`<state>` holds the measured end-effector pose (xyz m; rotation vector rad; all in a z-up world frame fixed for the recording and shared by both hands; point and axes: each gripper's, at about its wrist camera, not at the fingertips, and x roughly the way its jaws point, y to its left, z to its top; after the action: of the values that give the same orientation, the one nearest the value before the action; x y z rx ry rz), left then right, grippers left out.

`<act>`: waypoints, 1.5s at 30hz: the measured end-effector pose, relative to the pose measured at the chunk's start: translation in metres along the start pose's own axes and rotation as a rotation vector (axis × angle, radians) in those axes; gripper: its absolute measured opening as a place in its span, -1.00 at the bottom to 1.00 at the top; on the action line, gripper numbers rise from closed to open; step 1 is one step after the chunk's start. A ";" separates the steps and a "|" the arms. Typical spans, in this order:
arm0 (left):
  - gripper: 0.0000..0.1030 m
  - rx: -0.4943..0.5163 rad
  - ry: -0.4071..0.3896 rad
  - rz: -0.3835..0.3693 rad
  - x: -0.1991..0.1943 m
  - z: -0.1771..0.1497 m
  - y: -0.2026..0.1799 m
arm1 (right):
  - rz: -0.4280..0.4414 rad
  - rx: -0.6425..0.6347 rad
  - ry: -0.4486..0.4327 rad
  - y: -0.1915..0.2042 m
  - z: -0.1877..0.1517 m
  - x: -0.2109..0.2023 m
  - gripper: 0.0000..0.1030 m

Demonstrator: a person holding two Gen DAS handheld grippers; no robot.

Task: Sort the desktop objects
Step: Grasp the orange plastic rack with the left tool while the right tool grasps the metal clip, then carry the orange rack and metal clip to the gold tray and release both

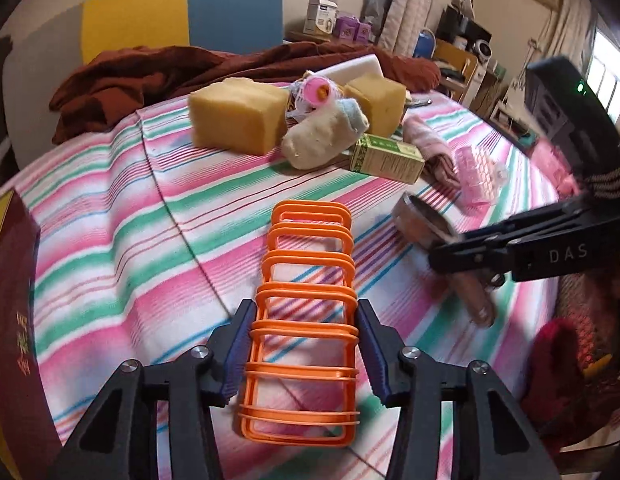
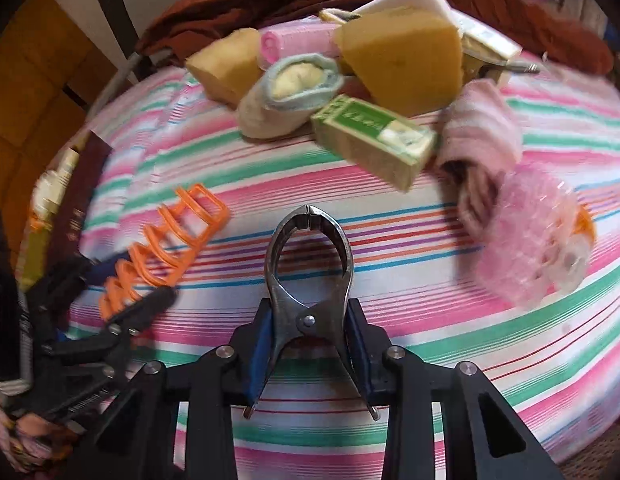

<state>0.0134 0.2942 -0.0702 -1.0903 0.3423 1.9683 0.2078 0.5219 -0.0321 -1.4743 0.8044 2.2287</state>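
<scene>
Right wrist: claw (image 2: 310, 322) clamping clip (image 2: 308, 264).

Black hand-held gripper (image 1: 301, 354), blue ribbed pads (image 1: 238, 354)

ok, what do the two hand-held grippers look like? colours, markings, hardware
Both match: matte black linkage arms with silver pivot screws and ribbed blue finger pads. The left hand-held gripper shows this in its own view; the right hand-held gripper carries white "DAS" lettering and a green LED on its body. No cables visible.
</scene>
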 end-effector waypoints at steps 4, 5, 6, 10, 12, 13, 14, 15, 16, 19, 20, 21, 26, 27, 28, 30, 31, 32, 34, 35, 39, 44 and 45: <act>-0.03 -0.014 -0.018 -0.012 -0.016 -0.004 0.007 | 0.083 0.044 -0.007 0.018 -0.020 -0.003 -0.31; -0.03 -0.016 -0.026 -0.009 -0.021 -0.005 0.009 | 0.100 0.052 -0.004 0.022 -0.024 -0.003 -0.31; -0.03 -0.023 -0.035 -0.010 -0.027 -0.006 0.012 | 0.121 0.062 -0.001 0.028 -0.025 -0.003 -0.31; -0.03 -0.062 -0.067 -0.002 -0.049 -0.009 0.028 | 0.183 0.060 0.001 0.075 -0.026 0.009 -0.31; -0.03 -0.092 -0.087 -0.004 -0.059 -0.009 0.038 | 0.191 0.038 -0.005 0.093 -0.021 0.009 -0.31; -0.03 -0.108 -0.100 0.000 -0.067 -0.009 0.045 | 0.190 0.022 -0.009 0.104 -0.017 0.008 -0.31; -0.03 -0.123 -0.114 0.004 -0.075 -0.008 0.053 | 0.190 0.007 -0.013 0.114 -0.013 0.007 -0.31; -0.03 -0.143 -0.136 0.007 -0.085 -0.007 0.062 | 0.194 -0.009 -0.018 0.127 -0.009 0.006 -0.31; -0.03 -0.157 -0.151 0.012 -0.093 -0.006 0.070 | 0.201 -0.027 -0.024 0.140 -0.003 0.004 -0.31; -0.03 -0.205 -0.190 0.040 -0.117 -0.004 0.101 | 0.221 -0.076 -0.037 0.177 0.011 0.000 -0.31; -0.03 -0.222 -0.204 0.048 -0.125 -0.003 0.112 | 0.229 -0.089 -0.039 0.192 0.017 0.002 -0.31; -0.03 -0.240 -0.213 0.064 -0.132 -0.003 0.125 | 0.243 -0.106 -0.039 0.208 0.024 0.002 -0.31; -0.03 -0.307 -0.220 0.141 -0.152 -0.006 0.183 | 0.290 -0.138 -0.020 0.274 0.049 0.023 -0.31; -0.03 -0.324 -0.218 0.157 -0.155 -0.007 0.196 | 0.298 -0.142 -0.011 0.287 0.054 0.029 -0.31; -0.03 -0.335 -0.213 0.168 -0.156 -0.009 0.205 | 0.299 -0.146 -0.005 0.296 0.057 0.035 -0.31; -0.03 -0.360 -0.202 0.196 -0.158 -0.010 0.227 | 0.294 -0.150 0.007 0.318 0.065 0.052 -0.31; -0.03 -0.371 -0.199 0.205 -0.158 -0.011 0.236 | 0.291 -0.148 0.013 0.324 0.068 0.059 -0.31; -0.03 -0.381 -0.192 0.212 -0.158 -0.013 0.246 | 0.286 -0.142 0.021 0.330 0.071 0.066 -0.31; -0.03 -0.408 -0.180 0.234 -0.156 -0.015 0.265 | 0.286 -0.124 0.035 0.340 0.078 0.082 -0.31; -0.03 -0.419 -0.171 0.241 -0.154 -0.016 0.272 | 0.288 -0.114 0.041 0.343 0.081 0.088 -0.31; -0.03 -0.453 -0.128 0.264 -0.143 -0.014 0.300 | 0.269 -0.104 0.045 0.359 0.094 0.110 -0.31; -0.03 -0.424 -0.112 0.284 -0.134 -0.010 0.303 | 0.205 -0.102 0.022 0.369 0.106 0.125 -0.29; -0.03 -0.420 -0.111 0.281 -0.133 -0.010 0.302 | 0.195 -0.104 0.006 0.370 0.108 0.126 -0.25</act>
<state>-0.1797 0.0321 -0.0155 -1.2366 0.0178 2.4130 -0.1306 0.2991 -0.0182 -1.5071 0.8803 2.4440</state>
